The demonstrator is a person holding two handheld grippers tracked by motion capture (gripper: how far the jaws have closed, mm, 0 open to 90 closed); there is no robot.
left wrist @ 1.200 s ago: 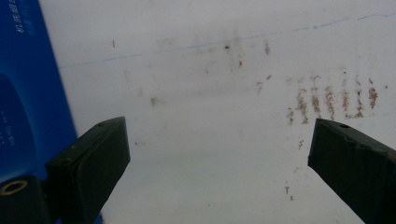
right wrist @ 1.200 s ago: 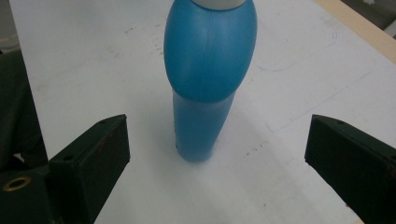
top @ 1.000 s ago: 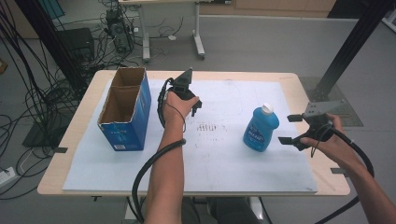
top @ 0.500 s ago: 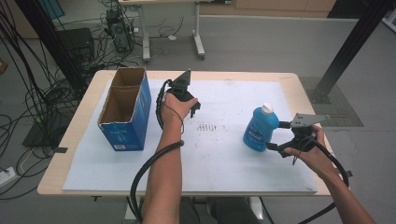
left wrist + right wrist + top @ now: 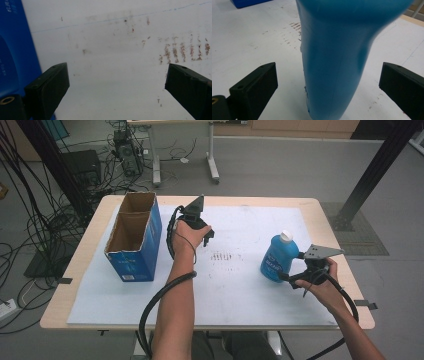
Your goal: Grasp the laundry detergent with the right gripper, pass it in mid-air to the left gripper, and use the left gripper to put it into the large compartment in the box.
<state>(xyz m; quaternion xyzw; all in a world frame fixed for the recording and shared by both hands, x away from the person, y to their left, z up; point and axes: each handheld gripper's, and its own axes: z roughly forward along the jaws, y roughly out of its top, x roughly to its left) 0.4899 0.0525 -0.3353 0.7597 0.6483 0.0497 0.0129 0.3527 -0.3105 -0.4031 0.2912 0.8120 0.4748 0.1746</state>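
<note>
A blue bottle (image 5: 276, 260) with a white cap stands upright on the white mat (image 5: 240, 295) at the right. My right gripper (image 5: 292, 267) sits low beside it, on its right. In the right gripper view the bottle (image 5: 332, 62) stands between the two jaws of that gripper (image 5: 327, 82), with a gap on each side. The jaws have just been opening and the pads do not touch the bottle. My left gripper (image 5: 197, 232) hovers over the mat's middle, just right of the box, pointing down. Its jaws (image 5: 116, 85) are open with nothing between them.
An open blue cardboard box (image 5: 134, 237) stands at the mat's left; its side (image 5: 12, 50) is close to the left jaw. Brown smudges (image 5: 225, 256) mark the mat's middle. The wooden table edge (image 5: 85, 270) frames the mat. Cables lie on the floor beyond.
My right hand has come down and leftward to the bottle, so its jaws now flank the bottle's lower body. The left hand has kept still.
</note>
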